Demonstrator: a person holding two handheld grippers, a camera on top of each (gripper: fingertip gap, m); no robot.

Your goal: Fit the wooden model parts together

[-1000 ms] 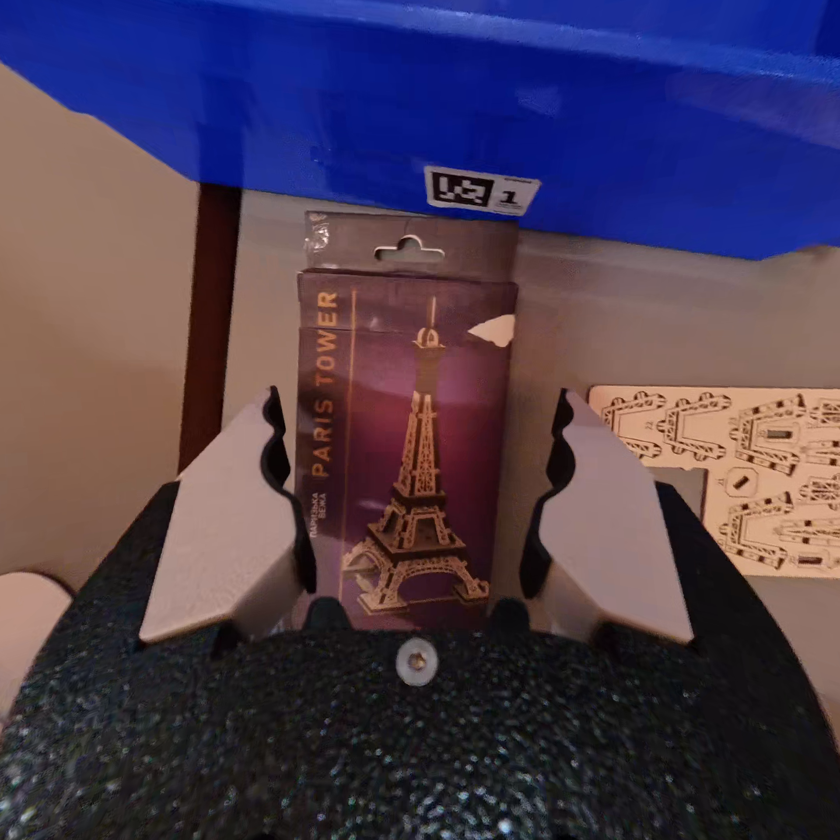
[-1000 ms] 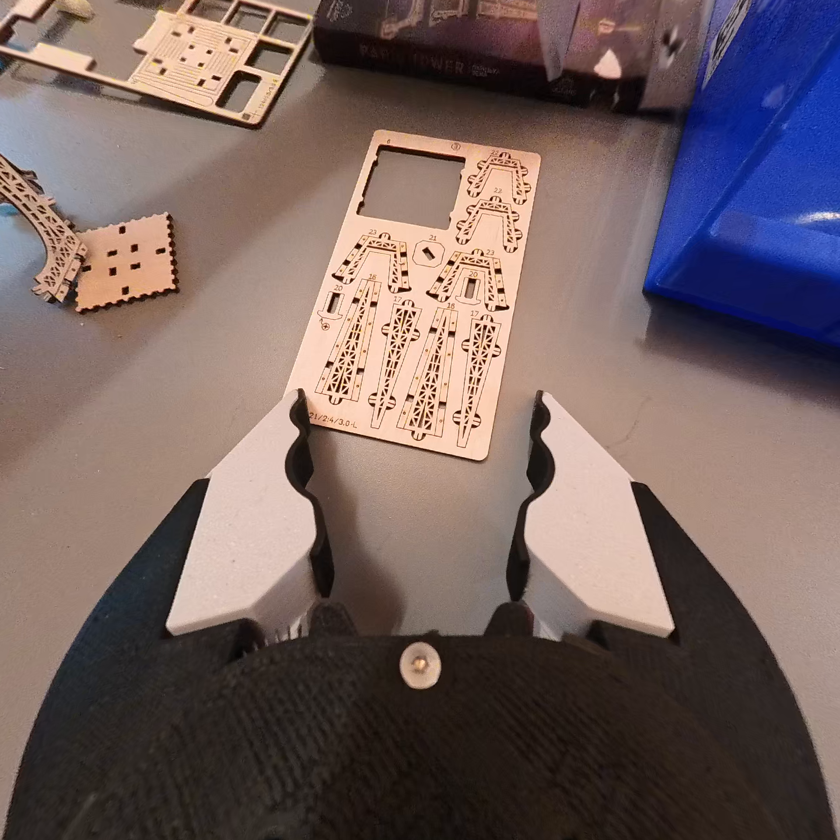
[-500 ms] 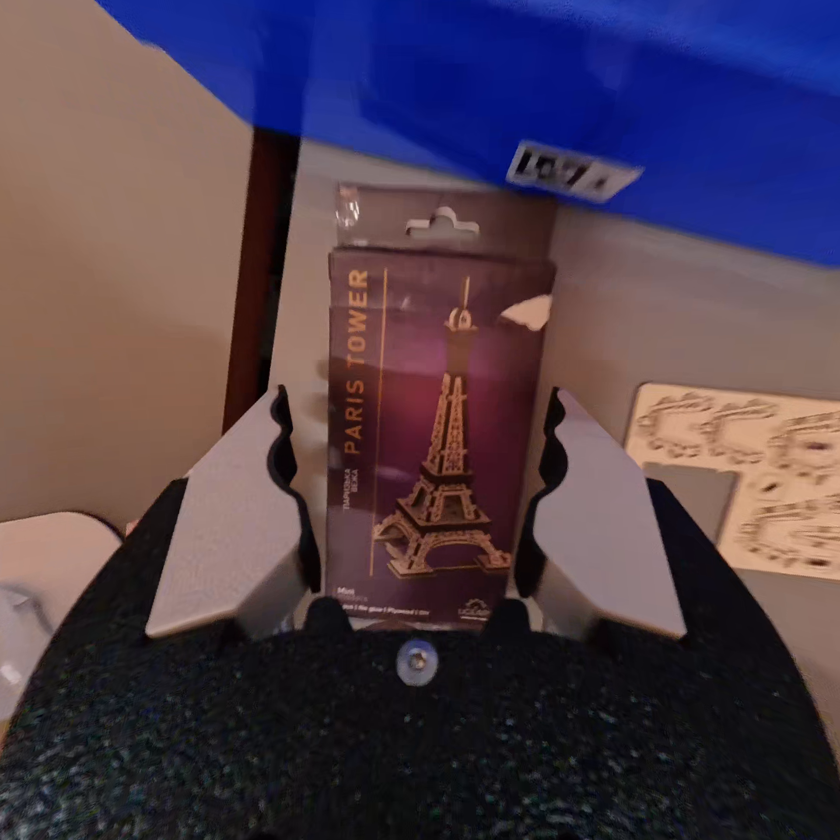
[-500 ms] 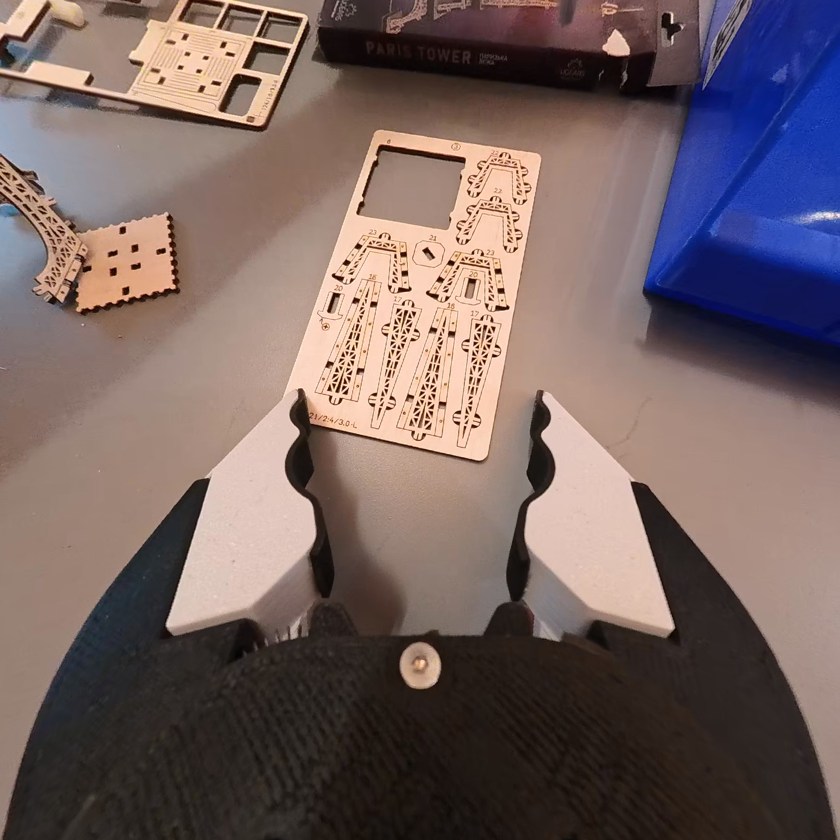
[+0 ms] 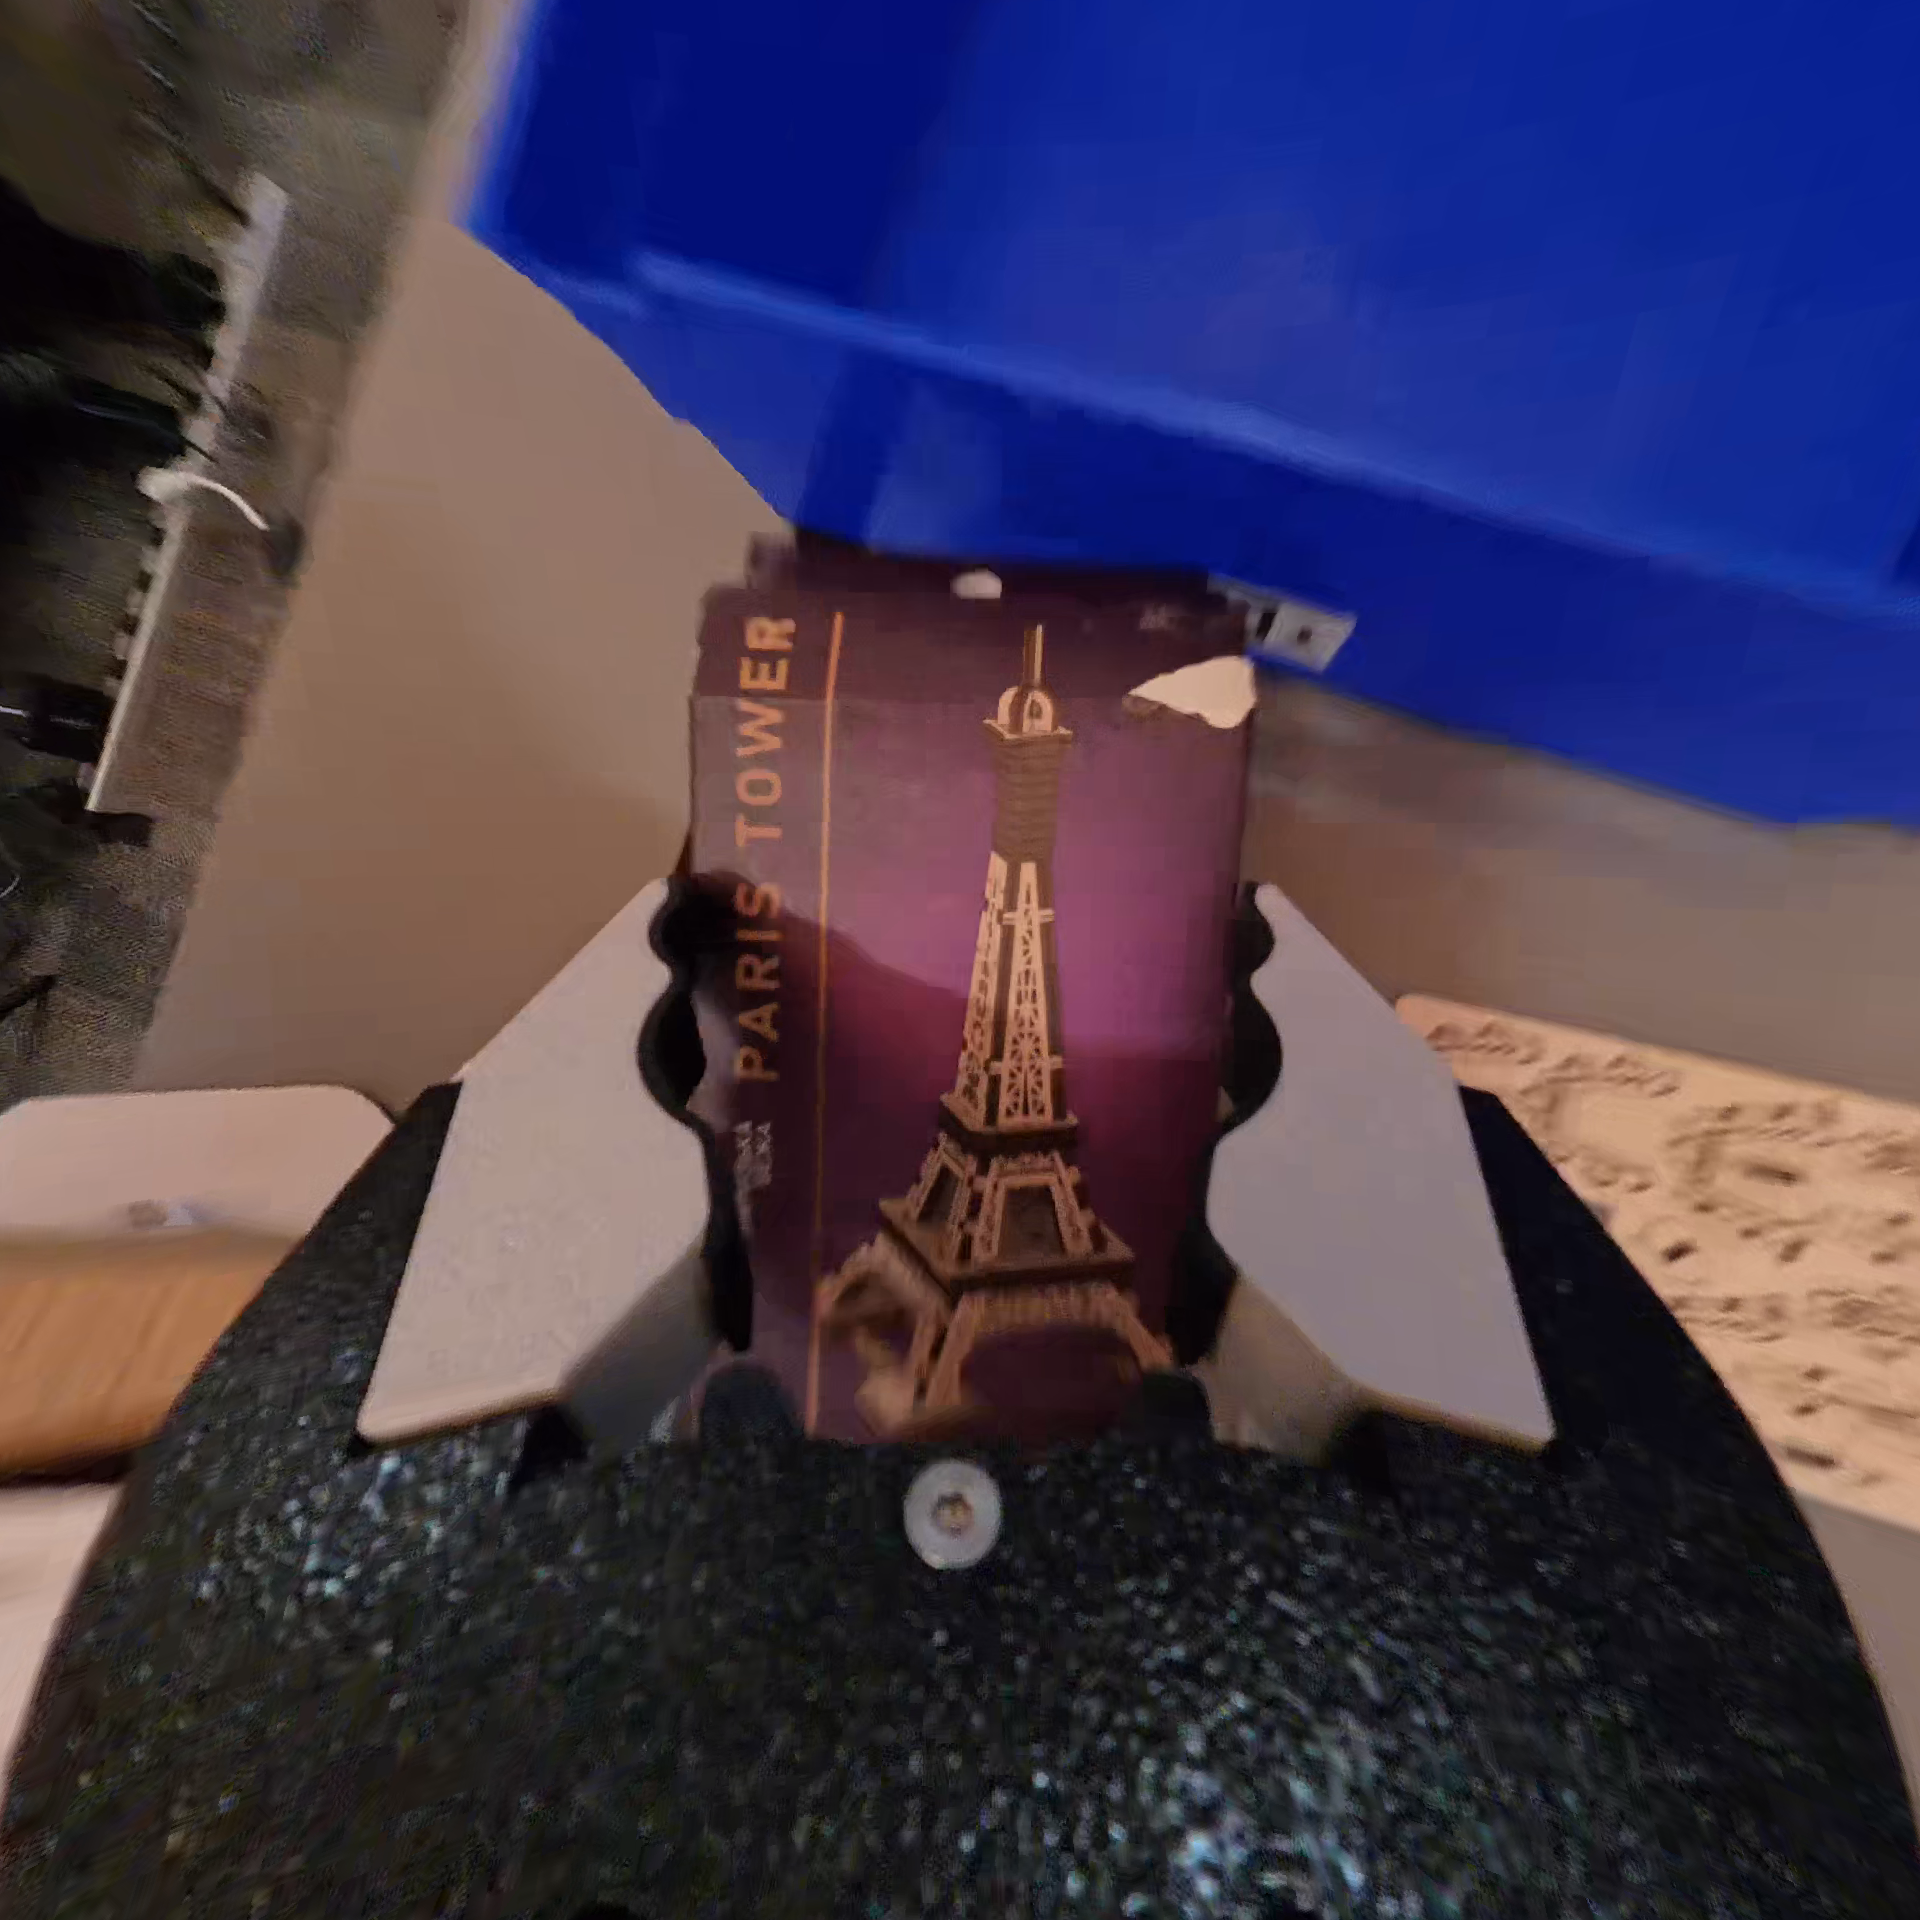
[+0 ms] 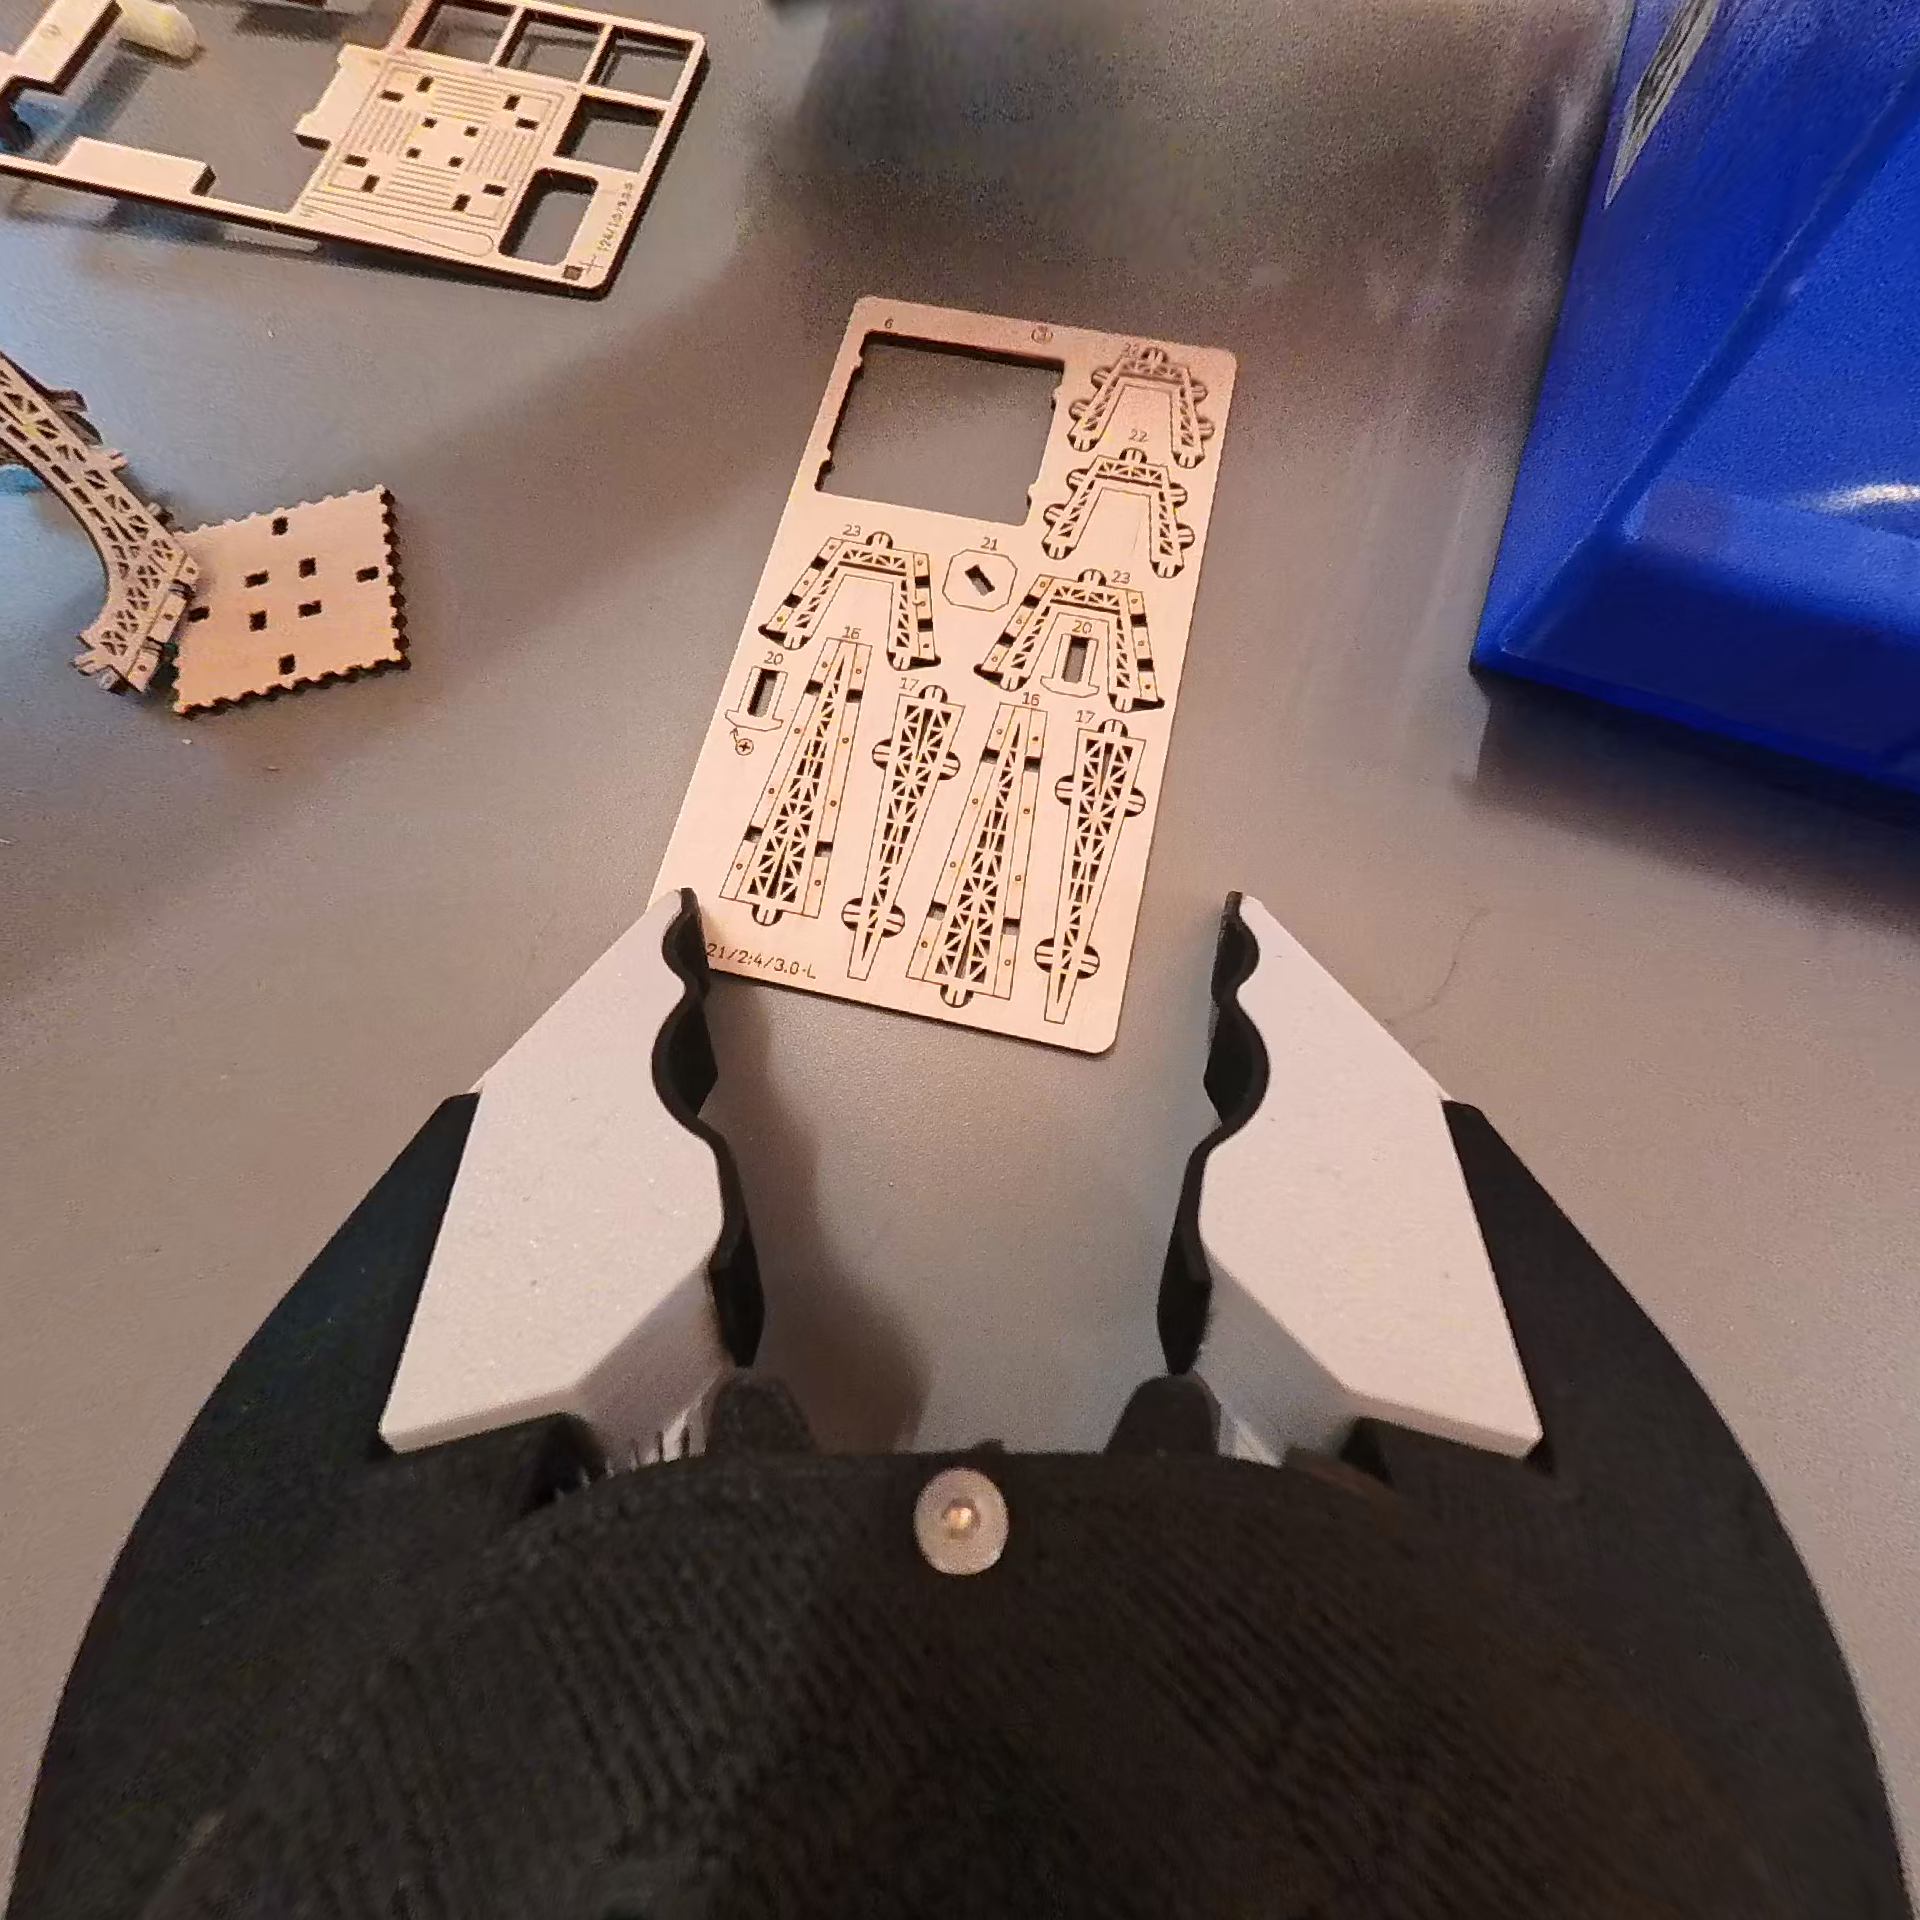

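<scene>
blurred wooden sheet (image 5: 1683, 1226), box (image 5: 977, 997) bottom hidden behind left gripper (image 5: 961, 1122)

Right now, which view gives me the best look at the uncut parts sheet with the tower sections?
The right wrist view: the parts sheet lies flat and sharp on the grey table, whole outline visible, just ahead of the open right gripper. The left wrist view catches only a blurred portion at its right edge.

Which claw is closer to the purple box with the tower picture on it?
The left claw. The purple box sits right between its two fingers. The right claw is over the grey table, by the wooden parts sheet, and its view shows no box.
</scene>
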